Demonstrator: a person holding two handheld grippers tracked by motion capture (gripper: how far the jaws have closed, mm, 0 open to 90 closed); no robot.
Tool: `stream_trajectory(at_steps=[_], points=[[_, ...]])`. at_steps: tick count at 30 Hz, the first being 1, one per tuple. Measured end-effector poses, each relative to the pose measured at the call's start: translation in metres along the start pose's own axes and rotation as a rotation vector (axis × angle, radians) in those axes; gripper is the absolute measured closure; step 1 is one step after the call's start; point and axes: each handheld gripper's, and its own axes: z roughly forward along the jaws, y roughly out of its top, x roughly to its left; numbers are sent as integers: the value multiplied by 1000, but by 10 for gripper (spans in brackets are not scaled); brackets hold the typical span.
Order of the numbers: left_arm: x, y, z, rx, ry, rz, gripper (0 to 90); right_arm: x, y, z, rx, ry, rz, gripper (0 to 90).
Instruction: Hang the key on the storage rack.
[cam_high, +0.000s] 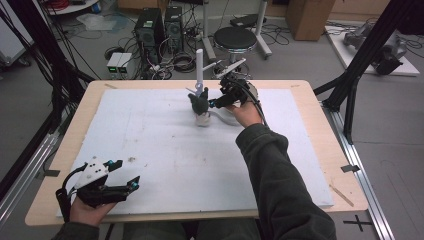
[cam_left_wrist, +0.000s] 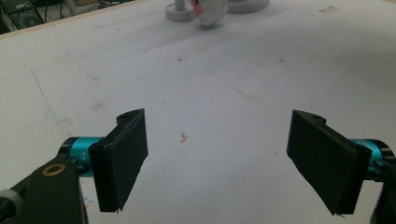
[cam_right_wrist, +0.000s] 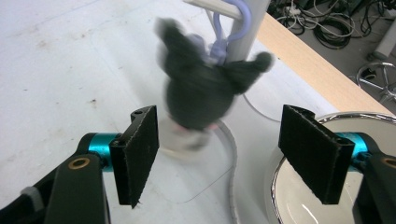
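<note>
Two grippers are in hand. The right gripper has its jaws apart, nothing between the pads, just short of a dark grey plush toy hanging by a lilac plastic loop from a white upright stand, beside a white metal-rimmed bowl. The left gripper, jaws wide and empty, sits over the white foam board at its near left corner

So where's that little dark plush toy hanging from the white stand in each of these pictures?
High view: the plush toy hangs at top centre, just left of the right gripper.
Left gripper view: at the top edge, a white and pink bit, likely its lower part.
Right gripper view: upper centre, blurred, beyond the open jaws.
Shared landmark: the white stand.
</note>
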Motion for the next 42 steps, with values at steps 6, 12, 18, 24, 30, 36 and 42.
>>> stream_trajectory(at_steps=[6,12,18,24,30,36,42], points=[[0,0,0,-2,3,-5,208,3,0,-9,-12,12,-8,279],[0,0,0,-3,5,-9,208,7,0,-19,-36,17,-32,273],[0,0,1,1,4,-6,208,4,-16,-23,-62,29,3,263],[1,2,4,5,0,-6,208,-1,-33,-26,-98,35,46,255],[1,2,5,5,4,-13,208,-1,-39,-30,-115,52,59,249],[1,2,6,9,7,-12,208,1,-42,-32,-126,58,55,234],[1,2,7,14,6,-9,208,4,-47,-34,-149,64,60,222]])
